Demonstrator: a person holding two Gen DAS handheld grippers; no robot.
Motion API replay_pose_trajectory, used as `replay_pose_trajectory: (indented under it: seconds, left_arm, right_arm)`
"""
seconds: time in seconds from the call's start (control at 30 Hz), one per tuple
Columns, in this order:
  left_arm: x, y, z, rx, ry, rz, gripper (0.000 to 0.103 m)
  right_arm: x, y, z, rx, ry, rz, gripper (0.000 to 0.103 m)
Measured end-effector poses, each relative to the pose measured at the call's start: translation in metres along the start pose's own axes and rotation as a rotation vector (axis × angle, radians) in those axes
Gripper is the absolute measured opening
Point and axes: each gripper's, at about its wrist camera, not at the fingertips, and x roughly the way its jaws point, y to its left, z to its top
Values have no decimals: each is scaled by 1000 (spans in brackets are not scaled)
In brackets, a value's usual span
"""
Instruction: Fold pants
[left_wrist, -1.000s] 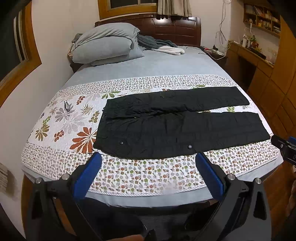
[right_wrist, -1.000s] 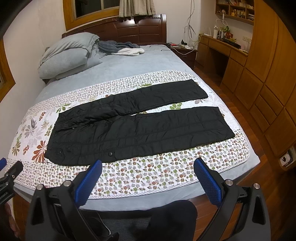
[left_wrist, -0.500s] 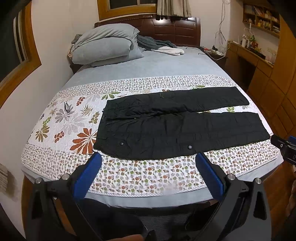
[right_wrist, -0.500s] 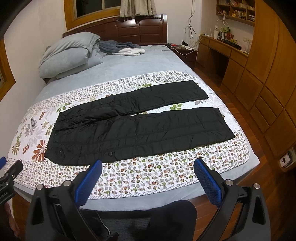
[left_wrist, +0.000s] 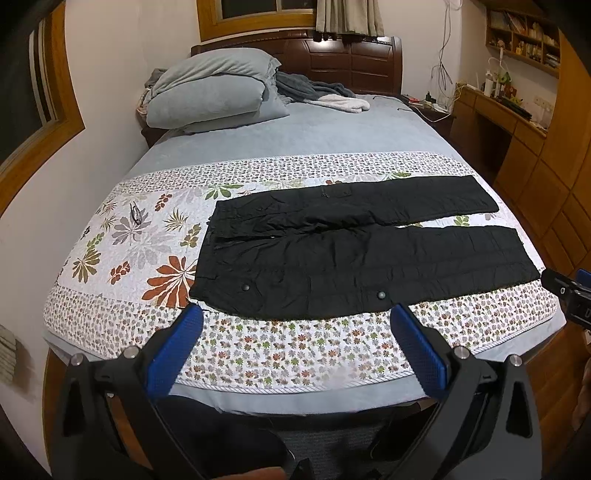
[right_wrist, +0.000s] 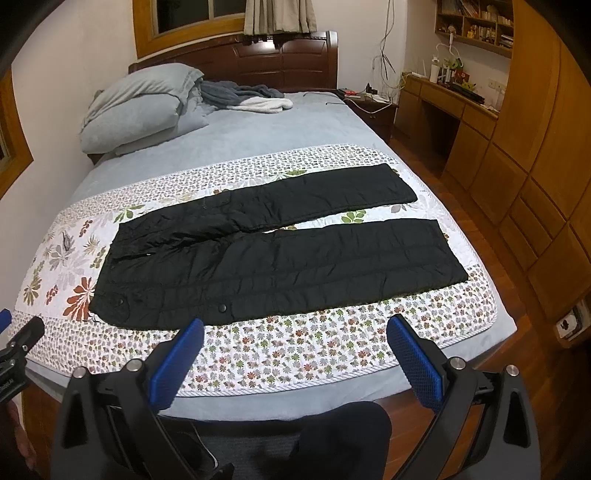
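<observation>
Both the left gripper and right gripper hang wide apart and empty off the bed's near edge. Beyond them the black pants lie flat across the floral quilt, waist toward the bed's left edge, legs spread toward its right edge.

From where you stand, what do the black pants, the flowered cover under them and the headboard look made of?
Black pants: matte woven fabric, apparently padded, since faint stitched bands cross the legs; round snaps near the front edge.
Flowered cover: printed quilted textile, probably cotton, with puckered stitching and a corded edge.
Headboard: dark wood with a glossy varnish, judging by carved panels and highlights.
</observation>
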Motion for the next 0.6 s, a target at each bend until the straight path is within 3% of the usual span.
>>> replay_pose_trajectory:
  seconds: [0.6]
  left_arm:
    - [4, 2, 5, -2, 10, -14, 101]
  right_arm:
    - [4, -1, 5, -10, 1, -6, 100]
